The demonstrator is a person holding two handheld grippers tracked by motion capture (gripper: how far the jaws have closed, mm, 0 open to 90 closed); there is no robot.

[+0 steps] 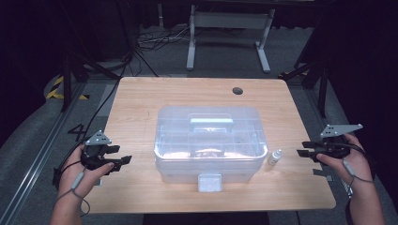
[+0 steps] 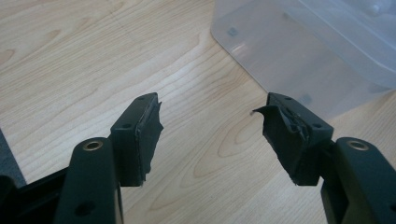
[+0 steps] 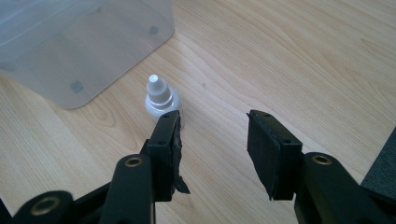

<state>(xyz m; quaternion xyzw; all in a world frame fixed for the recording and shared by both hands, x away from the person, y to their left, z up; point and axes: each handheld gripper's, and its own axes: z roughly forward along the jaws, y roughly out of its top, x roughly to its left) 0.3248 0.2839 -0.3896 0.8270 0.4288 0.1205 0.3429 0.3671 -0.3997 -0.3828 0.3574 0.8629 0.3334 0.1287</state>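
Centrally, clear storage box (image 1: 210, 143) w/ lid on is sitting mid-table (image 1: 141, 98), bare wood showing all round it. Small white dropper bottle (image 1: 275, 157) is standing just beside box's right side. Left gripper (image 1: 123, 158) is hovering near table's left edge, jaws spread, empty. Right gripper (image 1: 302, 152) is hovering nr right edge, jaws apart, gripping nothing.

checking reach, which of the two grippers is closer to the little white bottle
The right gripper: the white bottle stands just ahead of its open fingers, right of the clear box. The left gripper is across the box.
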